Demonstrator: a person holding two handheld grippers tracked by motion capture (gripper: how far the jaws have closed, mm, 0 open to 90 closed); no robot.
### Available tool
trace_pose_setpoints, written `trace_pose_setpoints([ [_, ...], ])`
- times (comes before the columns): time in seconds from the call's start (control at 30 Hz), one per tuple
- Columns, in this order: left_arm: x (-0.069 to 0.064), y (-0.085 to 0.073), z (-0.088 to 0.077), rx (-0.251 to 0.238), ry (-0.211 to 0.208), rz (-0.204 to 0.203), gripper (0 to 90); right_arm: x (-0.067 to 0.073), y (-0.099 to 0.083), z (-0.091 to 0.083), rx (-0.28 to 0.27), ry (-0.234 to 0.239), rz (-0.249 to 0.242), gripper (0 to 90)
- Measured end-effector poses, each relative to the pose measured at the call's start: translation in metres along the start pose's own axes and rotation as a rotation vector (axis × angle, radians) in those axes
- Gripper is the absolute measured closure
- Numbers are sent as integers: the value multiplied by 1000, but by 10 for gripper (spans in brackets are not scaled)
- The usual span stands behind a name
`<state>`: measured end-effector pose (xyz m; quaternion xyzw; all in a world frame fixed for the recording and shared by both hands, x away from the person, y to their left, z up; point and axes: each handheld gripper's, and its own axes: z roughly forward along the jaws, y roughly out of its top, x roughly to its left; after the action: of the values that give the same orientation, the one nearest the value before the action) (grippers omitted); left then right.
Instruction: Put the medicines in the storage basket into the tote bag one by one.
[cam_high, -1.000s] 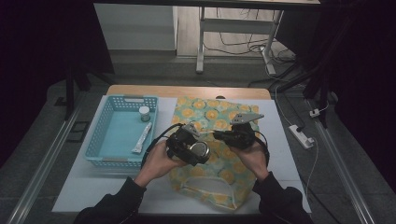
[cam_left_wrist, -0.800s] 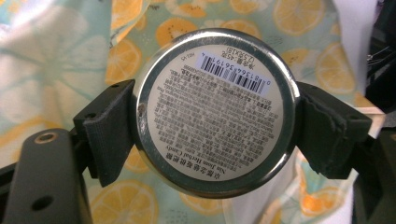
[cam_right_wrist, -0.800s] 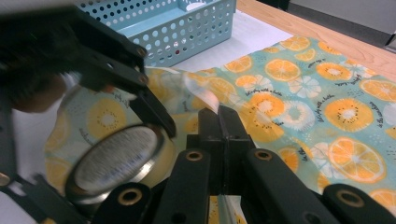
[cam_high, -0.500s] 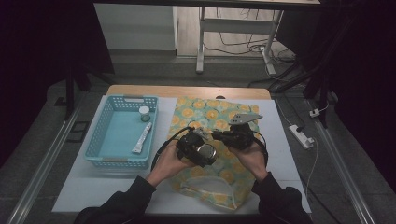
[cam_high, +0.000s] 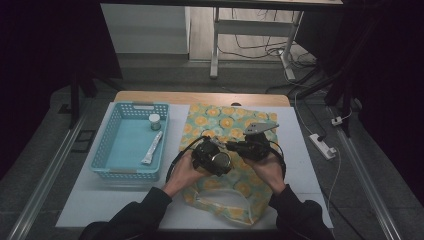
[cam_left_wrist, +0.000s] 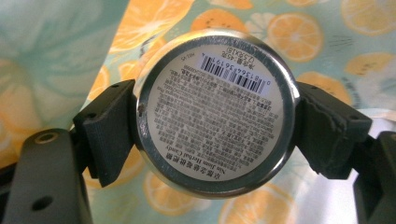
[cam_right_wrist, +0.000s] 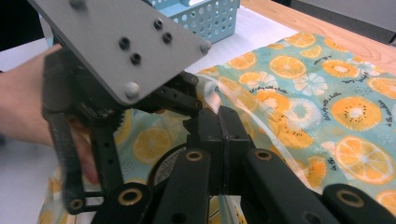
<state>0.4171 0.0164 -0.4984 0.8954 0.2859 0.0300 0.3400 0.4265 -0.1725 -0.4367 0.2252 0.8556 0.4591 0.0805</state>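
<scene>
Both hands meet over the bag. The left gripper clamps a round tin, label facing its camera; the right gripper pinches the bag's edge.

The high view looks forward and down over the whole table. The left gripper view looks closely along its jaws at a round tin over the orange-print bag. The right gripper view faces across that same bag toward the blue basket.
</scene>
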Motion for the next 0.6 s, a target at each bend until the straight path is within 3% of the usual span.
trace_pose_setpoints([
  [0.6, 10, -13, 20, 9, 59, -1, 205, -1, -2, 2, 10, -1, -2, 896],
])
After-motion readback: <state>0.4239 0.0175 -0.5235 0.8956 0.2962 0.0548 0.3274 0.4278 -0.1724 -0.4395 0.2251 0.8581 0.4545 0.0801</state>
